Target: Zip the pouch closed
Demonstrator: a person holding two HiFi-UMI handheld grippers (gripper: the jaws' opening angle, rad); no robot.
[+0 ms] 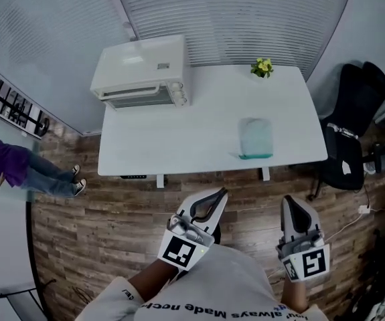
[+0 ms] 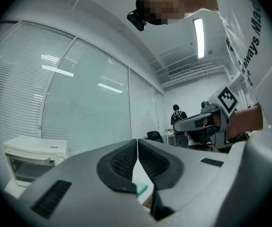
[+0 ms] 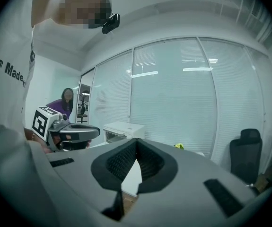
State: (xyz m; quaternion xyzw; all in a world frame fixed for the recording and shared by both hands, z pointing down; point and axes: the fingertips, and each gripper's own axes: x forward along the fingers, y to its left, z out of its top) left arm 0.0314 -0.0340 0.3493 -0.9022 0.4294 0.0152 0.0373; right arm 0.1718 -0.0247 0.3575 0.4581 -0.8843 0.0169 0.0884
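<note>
A clear pouch with a teal bottom edge [image 1: 255,138] lies on the white table [image 1: 179,146], near its front right. I hold both grippers low over the wooden floor, well short of the table. My left gripper [image 1: 220,192] is shut and holds nothing; in its own view the tips [image 2: 137,141] meet, and a sliver of the teal pouch [image 2: 142,189] shows below them. My right gripper [image 1: 290,199] is shut and empty too, its tips [image 3: 136,140] touching in the right gripper view.
A white toaster oven [image 1: 142,72] stands at the table's back left, a small yellow-flowered plant [image 1: 262,67] at the back right. A black office chair [image 1: 353,122] sits right of the table. A person in purple [image 1: 5,166] is at the far left.
</note>
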